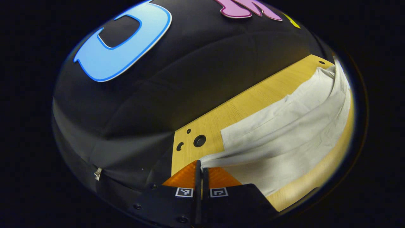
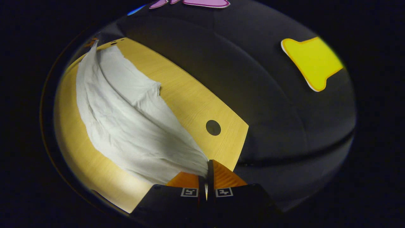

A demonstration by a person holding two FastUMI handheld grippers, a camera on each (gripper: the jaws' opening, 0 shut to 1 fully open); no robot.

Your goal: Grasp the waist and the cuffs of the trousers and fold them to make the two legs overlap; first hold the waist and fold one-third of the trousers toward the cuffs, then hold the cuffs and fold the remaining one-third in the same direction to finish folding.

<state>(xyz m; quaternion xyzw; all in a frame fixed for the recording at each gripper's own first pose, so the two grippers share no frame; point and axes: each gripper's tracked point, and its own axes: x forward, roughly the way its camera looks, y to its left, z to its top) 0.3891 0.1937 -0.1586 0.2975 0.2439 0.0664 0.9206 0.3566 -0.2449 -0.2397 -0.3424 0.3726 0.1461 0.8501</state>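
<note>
Pale grey-white trousers [image 1: 284, 133] lie stretched across a light wooden table [image 1: 240, 107]. In the left gripper view, my left gripper [image 1: 201, 167] is shut on one end of the trousers, and the cloth fans out from its fingertips toward the right. In the right gripper view, my right gripper [image 2: 207, 172] is shut on the other end of the trousers [image 2: 126, 126], with the fabric pulled taut and spreading up and left from the fingertips. One leg lies flat on the table [image 2: 190, 101] behind the lifted fold. I cannot tell which end is the waist.
The table has round holes near its corners [image 1: 199, 140] [image 2: 213, 127]. Black cloth walls [image 1: 126, 110] close in just past the table's edges on both sides. Bare wood shows along the trousers' near and far sides.
</note>
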